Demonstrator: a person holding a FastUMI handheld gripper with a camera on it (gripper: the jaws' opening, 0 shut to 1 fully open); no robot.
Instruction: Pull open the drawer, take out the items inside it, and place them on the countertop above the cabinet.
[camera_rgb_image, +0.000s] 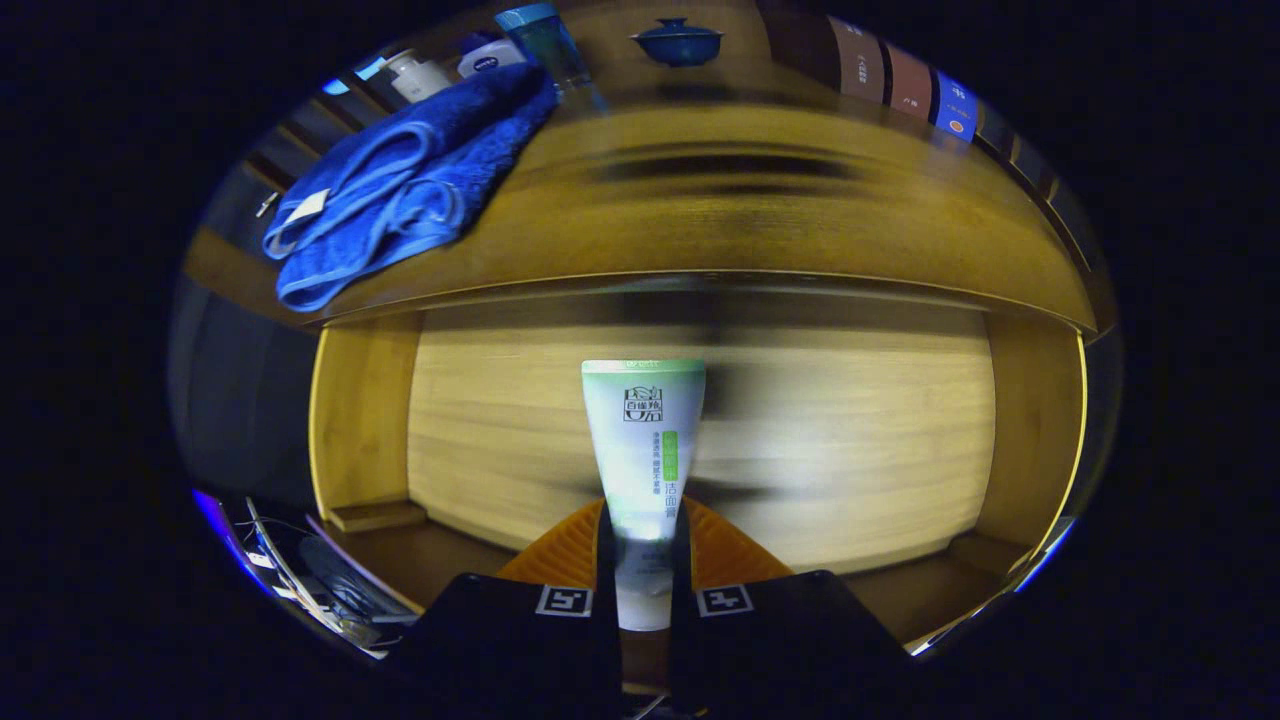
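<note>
My claw (643, 585) points level into the open drawer (700, 440), both fingers pinching the lower end of a white-and-green tube (643, 440) that stands upright between them (cap end hidden); above the drawer runs the wooden table (760, 220); on it a folded blue towel (400, 190) lies well apart, bottles (450, 68) and a blue lidded bowl (678, 42) beyond.

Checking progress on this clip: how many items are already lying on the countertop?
1: a blue towel on the countertop's left end. The tube is clamped in the gripper. Others may be hidden.
</note>
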